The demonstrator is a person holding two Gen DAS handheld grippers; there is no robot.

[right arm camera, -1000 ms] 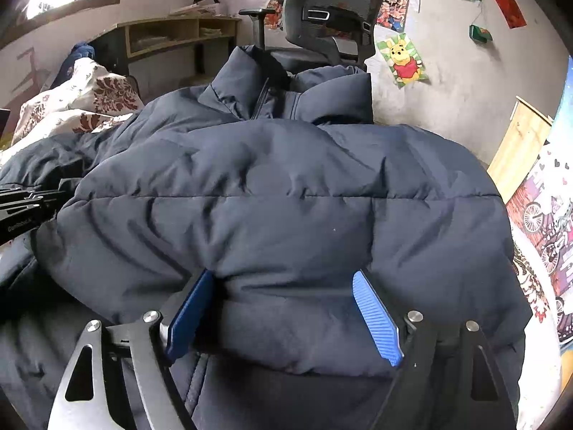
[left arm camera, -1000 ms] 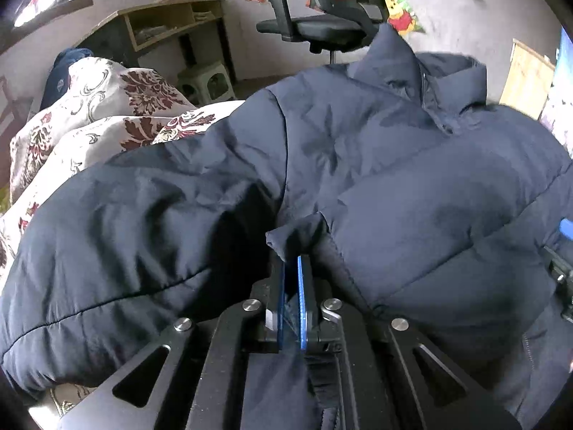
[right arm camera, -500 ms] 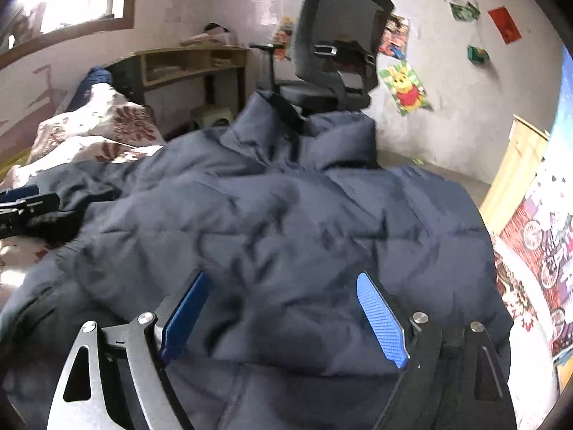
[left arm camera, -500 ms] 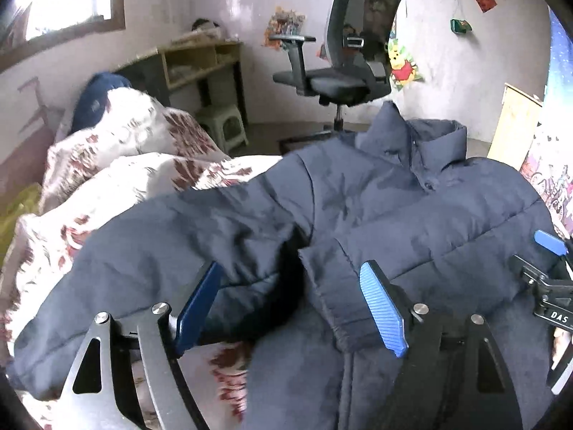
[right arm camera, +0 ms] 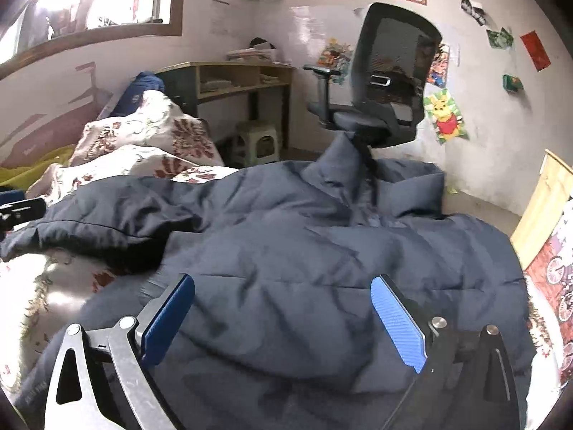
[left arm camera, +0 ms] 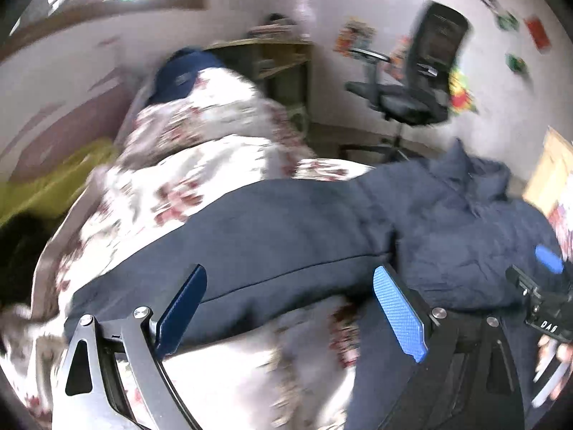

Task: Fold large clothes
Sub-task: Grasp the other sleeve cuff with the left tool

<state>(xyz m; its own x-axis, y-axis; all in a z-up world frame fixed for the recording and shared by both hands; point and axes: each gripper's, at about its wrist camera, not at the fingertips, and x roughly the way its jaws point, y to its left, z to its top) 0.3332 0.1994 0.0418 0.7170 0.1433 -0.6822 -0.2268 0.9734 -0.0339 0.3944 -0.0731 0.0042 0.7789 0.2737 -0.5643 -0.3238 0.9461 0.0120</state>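
Observation:
A dark navy puffer jacket (right arm camera: 322, 251) lies spread on the bed, collar toward the office chair. One sleeve (left arm camera: 250, 236) stretches out to the left over the floral quilt. My left gripper (left arm camera: 290, 308) hovers above that sleeve, its jaws opening wide, nothing between the blue pads. My right gripper (right arm camera: 283, 319) hangs over the jacket's lower body, jaws also opening, holding nothing. In the left wrist view the right gripper (left arm camera: 544, 286) shows at the right edge with a hand below it. In the right wrist view the left gripper (right arm camera: 18, 208) peeks in at the left edge.
A floral quilt (right arm camera: 143, 143) is heaped at the head of the bed, with a blue pillow (left arm camera: 186, 71) behind it. A black office chair (right arm camera: 386, 82), a wooden desk (right arm camera: 229, 79) and a green stool (right arm camera: 258, 143) stand beyond the bed. A wooden board (right arm camera: 544, 208) leans at right.
My left gripper was shut on a fold of the jacket; it has let go, opened wide and pulled back up and to the left. My right gripper has lifted off the jacket and widened.

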